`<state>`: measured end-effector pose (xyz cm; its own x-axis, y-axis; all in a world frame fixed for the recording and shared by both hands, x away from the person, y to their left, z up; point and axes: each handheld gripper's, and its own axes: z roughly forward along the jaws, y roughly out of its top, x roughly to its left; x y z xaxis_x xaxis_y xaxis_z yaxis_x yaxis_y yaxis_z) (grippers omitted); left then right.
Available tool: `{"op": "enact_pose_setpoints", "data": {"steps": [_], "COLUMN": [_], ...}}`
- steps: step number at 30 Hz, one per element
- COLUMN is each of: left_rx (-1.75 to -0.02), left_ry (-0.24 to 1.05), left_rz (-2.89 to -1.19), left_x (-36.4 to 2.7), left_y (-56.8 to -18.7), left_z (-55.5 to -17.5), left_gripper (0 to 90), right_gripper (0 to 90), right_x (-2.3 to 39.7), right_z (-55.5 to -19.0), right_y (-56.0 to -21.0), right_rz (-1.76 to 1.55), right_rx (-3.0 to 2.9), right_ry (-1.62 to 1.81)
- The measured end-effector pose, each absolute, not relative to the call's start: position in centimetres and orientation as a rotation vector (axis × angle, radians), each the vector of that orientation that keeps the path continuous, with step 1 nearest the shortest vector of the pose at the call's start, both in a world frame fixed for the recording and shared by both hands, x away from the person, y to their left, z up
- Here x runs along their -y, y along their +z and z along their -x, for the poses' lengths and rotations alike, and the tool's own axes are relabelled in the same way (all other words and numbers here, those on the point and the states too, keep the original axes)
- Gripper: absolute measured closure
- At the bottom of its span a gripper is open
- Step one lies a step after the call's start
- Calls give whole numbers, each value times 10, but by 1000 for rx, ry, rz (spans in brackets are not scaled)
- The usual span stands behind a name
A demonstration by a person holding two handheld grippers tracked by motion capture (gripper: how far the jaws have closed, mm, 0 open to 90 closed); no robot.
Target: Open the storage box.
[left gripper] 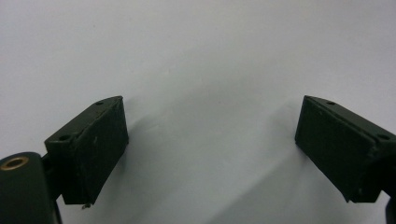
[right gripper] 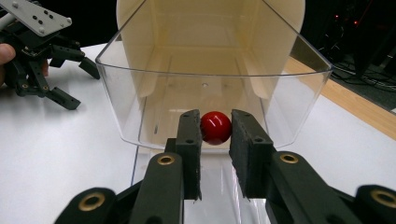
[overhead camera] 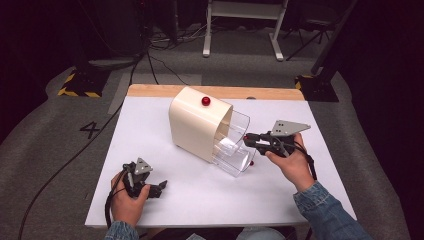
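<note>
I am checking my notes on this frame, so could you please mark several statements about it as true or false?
1. The right tool has its jaws on either side of the round red knob of the clear plastic drawer. True.
2. The clear drawer is fully shut inside the cream rounded housing. False: it sticks partly out.
3. The left tool is open over the bare white tabletop. True.
4. The left tool grips a second red knob. False: that knob sits on the housing, away from it.
</note>
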<state>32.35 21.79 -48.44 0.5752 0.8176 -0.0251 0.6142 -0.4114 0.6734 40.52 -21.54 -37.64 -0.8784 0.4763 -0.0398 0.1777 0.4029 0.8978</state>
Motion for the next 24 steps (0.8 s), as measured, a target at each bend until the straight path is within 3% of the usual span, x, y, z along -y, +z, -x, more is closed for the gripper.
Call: {"op": "enact_pose_setpoints", "data": {"steps": [24], "left_rx": [-1131], "left_ry": [418], "left_rz": [-2160], "left_x": [-218], "left_y": [-485], "left_z": [-323], "left_gripper": [95], "right_gripper": [739], "right_x": [233], "right_z": [-400], "right_y": [-388], "right_rz": [-597], "right_rx": [-2392], "right_ry": [1426]}}
